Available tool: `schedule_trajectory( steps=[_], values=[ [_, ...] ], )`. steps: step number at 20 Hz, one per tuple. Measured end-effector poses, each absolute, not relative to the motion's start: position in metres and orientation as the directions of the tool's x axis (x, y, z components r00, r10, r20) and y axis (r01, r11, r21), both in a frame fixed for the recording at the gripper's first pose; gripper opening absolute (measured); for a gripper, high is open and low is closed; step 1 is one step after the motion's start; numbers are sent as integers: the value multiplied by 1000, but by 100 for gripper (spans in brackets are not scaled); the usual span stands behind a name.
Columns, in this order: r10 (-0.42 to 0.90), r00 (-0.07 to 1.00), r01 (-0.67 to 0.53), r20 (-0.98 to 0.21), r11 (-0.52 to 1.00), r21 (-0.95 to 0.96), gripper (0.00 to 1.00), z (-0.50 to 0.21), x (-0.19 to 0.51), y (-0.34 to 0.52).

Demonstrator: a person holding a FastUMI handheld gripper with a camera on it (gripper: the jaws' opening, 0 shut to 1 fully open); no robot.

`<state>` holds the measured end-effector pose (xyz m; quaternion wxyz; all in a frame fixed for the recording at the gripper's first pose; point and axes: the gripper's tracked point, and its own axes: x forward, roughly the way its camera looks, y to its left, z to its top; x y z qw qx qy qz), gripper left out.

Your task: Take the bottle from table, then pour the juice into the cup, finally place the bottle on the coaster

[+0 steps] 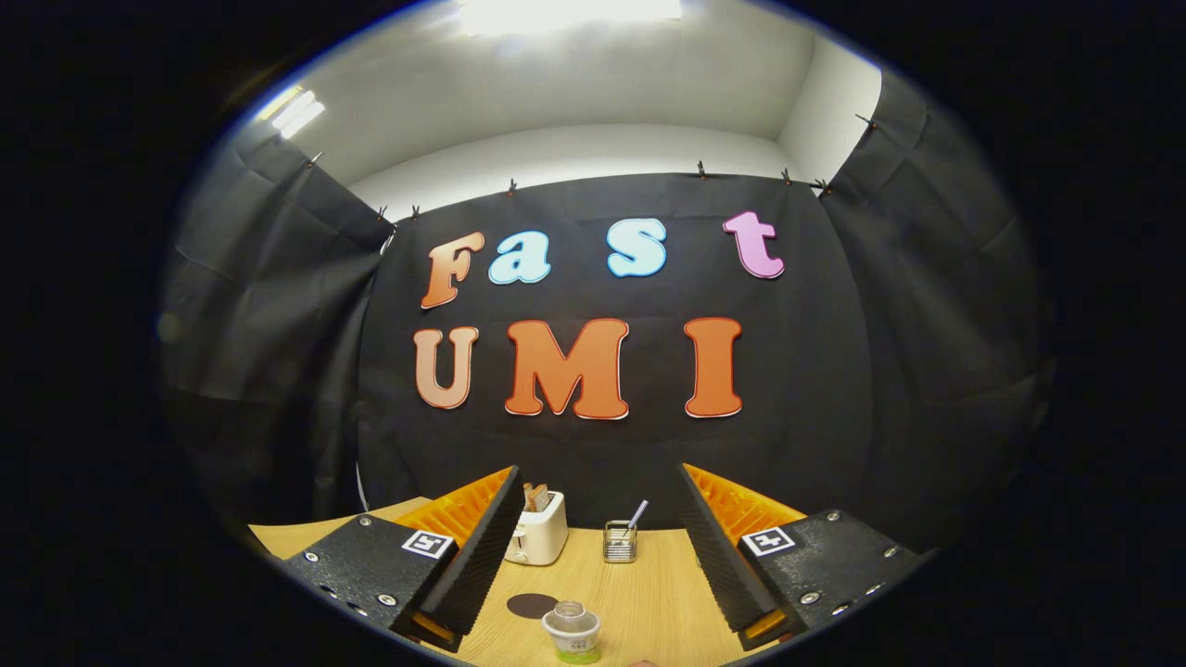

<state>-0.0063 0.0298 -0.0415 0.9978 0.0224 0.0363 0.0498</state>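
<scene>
Two fingers of the tongs (593, 556) stand wide apart above the surface (649, 584), bottle (572, 632) between them, coaster (531, 605) beside it.

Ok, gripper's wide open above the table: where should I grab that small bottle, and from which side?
Grip the bottle by its body, below the neck. It stands upright on the table, between and just below the open gripper, so lower the gripper and come in level from the near side with a finger on each flank. The dark coaster lies beside it; it shouldn't obstruct.
</scene>
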Motion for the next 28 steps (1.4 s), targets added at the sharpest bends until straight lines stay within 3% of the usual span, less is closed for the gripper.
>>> schedule_trajectory(
  steps=[10, 28],
  values=[
    [174, 970, -159, -173, 982, 97, 97, -146, -22, 60],
    [152, 919, -121, -363, 987, 107, 97, -299, -25, 59]
  ],
)
